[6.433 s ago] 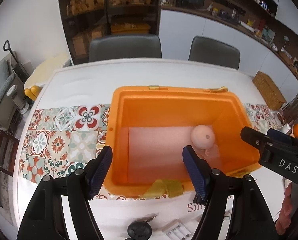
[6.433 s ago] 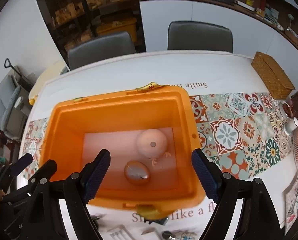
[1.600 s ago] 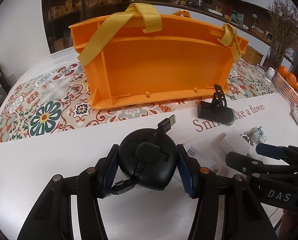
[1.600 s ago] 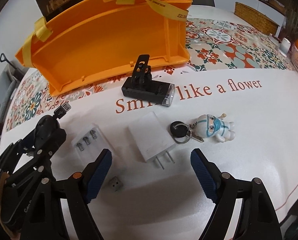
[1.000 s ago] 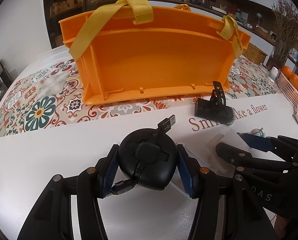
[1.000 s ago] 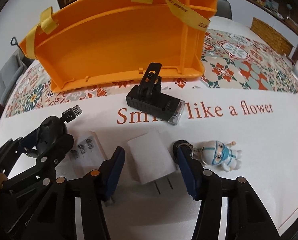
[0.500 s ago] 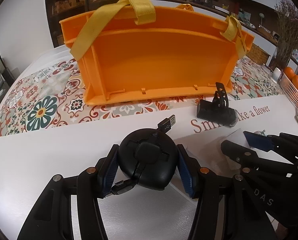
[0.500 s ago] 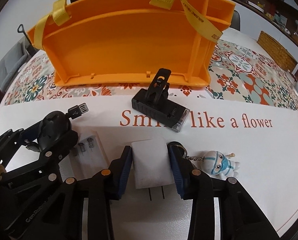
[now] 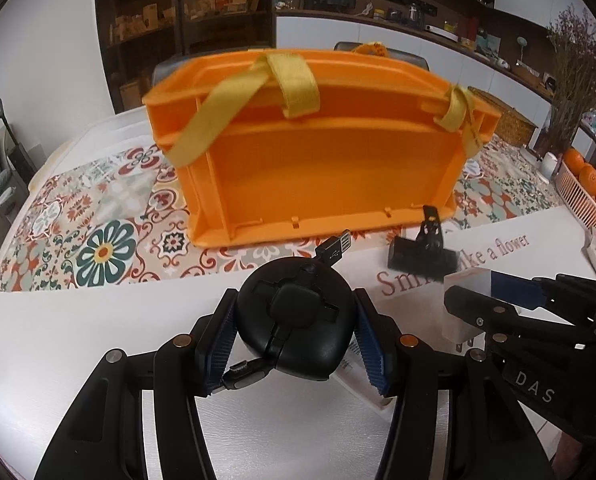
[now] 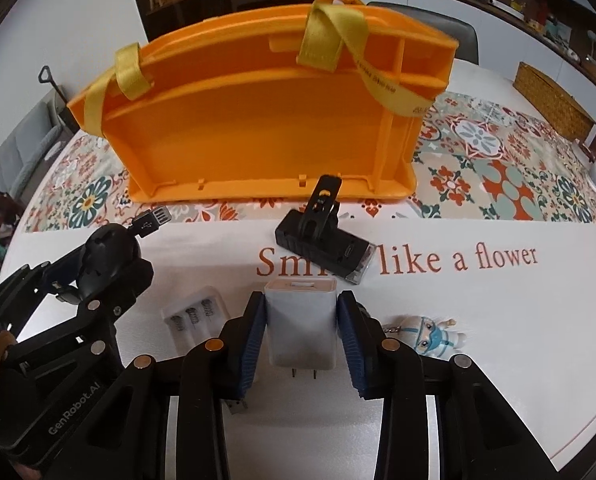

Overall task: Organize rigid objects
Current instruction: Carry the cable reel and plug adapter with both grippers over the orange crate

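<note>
We hold the left gripper (image 9: 294,338) closed on a round black cable reel (image 9: 296,326); its blue pads press both sides of the reel, and a flat plug (image 9: 335,249) sticks out of the reel toward the orange box (image 9: 317,168).

We hold the right gripper (image 10: 301,334) closed on a white charger (image 10: 301,324); the pads (image 10: 253,338) clamp its two sides, and its two metal prongs (image 10: 303,374) point back toward us.

All places below are relative to the orange box, which stands on the patterned runner (image 10: 497,168) of the white table (image 10: 477,340).

- Both held items are on our side of the box, well in front of its near wall.
- A clear battery case (image 10: 196,318) lies on the table between the two grippers, in front of the box.
- A small mask-wearing figure on a key ring (image 10: 431,332) lies just right of the charger, in front of the box's right end.
- A black lamp with a clip (image 10: 323,236) lies just in front of the box's near wall, on the printed lettering (image 10: 457,260).
- Yellow straps (image 10: 329,36) hang over the top rim of the box.
- A woven basket (image 10: 549,96) stands behind the box to the right.
</note>
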`<state>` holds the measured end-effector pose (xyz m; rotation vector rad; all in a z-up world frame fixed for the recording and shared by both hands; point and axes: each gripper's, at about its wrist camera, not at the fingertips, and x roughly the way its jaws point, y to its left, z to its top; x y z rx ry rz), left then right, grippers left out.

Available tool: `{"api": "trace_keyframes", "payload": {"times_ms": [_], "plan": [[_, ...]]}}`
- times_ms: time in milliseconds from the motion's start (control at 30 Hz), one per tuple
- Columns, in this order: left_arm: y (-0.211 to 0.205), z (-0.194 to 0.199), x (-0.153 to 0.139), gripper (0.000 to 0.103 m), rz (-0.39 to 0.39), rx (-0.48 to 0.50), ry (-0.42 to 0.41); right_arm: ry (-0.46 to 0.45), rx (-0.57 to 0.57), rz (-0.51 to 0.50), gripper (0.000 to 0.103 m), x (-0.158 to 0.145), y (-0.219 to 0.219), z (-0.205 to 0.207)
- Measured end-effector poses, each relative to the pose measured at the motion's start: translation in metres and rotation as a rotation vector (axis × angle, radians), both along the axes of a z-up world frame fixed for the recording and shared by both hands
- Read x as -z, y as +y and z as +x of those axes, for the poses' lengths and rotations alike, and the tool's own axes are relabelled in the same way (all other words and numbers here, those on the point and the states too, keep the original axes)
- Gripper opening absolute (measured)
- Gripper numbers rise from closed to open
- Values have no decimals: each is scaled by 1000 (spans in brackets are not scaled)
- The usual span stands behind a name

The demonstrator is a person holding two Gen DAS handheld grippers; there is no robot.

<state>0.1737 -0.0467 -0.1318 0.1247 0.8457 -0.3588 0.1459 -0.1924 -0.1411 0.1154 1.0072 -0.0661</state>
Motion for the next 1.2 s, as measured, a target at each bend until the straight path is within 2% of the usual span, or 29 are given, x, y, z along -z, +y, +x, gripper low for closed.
{"api": "trace_keyframes", "payload": {"times_ms": [267, 833, 1200], "plan": [[2, 1, -25, 55, -25, -7, -12, -41, -1, 1, 37, -31, -1, 1], [15, 3, -86, 55, -56, -60, -102, -156, -34, 19, 37, -94, 3, 0], [25, 12, -120, 55, -83, -100, -146, -203, -30, 65, 37, -127, 0, 5]]}}
